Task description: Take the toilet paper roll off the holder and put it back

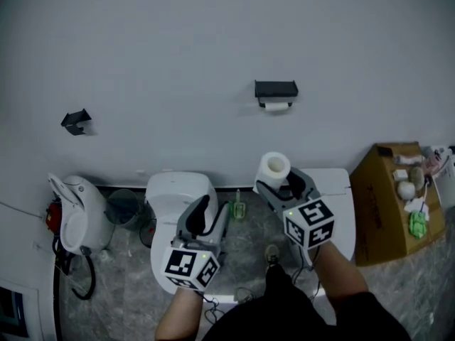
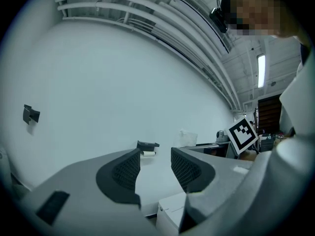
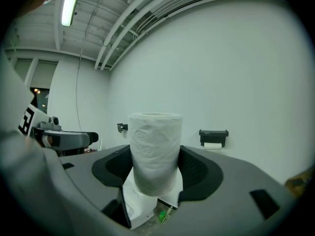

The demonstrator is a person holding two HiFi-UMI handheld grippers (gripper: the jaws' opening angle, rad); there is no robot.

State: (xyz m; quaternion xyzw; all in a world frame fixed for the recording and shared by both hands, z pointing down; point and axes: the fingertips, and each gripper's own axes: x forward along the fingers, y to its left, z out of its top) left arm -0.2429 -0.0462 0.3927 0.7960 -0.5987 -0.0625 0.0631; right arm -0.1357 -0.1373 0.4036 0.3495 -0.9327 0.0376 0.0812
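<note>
The left gripper (image 1: 211, 215) is over the white toilet (image 1: 170, 190), its jaws apart with nothing between them. To its right, the right gripper (image 1: 283, 183) is clamped wide on the toilet paper roll (image 1: 274, 168), which stands upright between the pads. The roll is well apart from the black holder (image 1: 276, 89) higher on the wall. A cardboard box (image 1: 387, 212) stands at the far right.

No readable text, labels or numbers.

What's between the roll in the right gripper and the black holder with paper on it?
Only bare white wall. The head view shows it between the toilet paper roll and the holder.
</note>
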